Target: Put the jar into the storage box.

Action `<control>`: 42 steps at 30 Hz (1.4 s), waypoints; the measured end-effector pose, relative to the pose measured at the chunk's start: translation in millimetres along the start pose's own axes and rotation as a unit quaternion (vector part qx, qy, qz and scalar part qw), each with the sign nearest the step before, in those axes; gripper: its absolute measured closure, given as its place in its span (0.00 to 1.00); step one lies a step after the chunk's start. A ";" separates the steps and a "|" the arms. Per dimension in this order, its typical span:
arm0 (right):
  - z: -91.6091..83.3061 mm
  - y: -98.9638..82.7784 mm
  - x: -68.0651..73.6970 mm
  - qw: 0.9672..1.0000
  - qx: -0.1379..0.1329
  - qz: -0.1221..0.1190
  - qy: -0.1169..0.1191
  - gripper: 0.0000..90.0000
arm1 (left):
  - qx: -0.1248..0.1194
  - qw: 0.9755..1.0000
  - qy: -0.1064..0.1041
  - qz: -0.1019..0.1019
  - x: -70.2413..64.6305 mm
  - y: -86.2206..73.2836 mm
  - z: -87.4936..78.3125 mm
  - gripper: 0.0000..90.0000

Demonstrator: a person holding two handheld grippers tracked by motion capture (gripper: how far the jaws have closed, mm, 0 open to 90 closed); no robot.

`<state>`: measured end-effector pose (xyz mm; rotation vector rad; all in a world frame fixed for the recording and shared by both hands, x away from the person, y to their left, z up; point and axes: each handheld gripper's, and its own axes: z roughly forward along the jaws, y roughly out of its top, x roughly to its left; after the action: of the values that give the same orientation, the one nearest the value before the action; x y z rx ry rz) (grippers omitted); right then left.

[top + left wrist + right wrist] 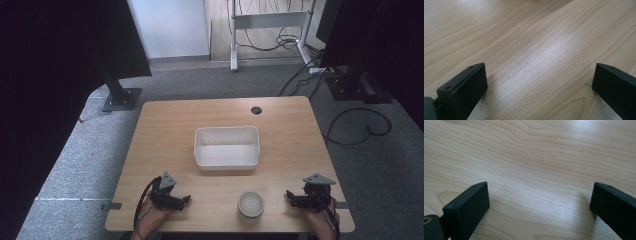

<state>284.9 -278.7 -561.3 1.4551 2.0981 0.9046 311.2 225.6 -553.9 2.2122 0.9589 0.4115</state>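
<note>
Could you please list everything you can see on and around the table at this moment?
table: one, light wood, centre of the high view
bin: one, white, rectangular, empty, middle of the table
round container: one, pale grey-white, near edge, between the two grippers, touching neither
cable hole: one, dark, far edge of the table
carpet: grey, around the table
cables: several, black, on the floor at the right and at the back
white frame: one, behind the table
left gripper: one, black, near left, jaws wide apart over bare wood
right gripper: one, black, near right, jaws wide apart over bare wood
hands: two, at the near edge
</note>
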 end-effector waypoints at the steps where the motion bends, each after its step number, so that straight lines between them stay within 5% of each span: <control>1: 0.0 0.0 0.0 1.000 0.000 0.000 0.000 0.02 | 0.000 1.000 0.000 0.000 0.0 0.1 0.0 0.00; 42: 0.0 0.0 0.0 1.000 0.000 -0.001 0.000 0.02 | -0.013 1.000 0.000 -0.003 -9.8 4.4 -12.6 0.07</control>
<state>284.9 -278.7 -561.3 1.4538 2.0990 0.9046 300.3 222.0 -542.0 2.1856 0.9541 0.4189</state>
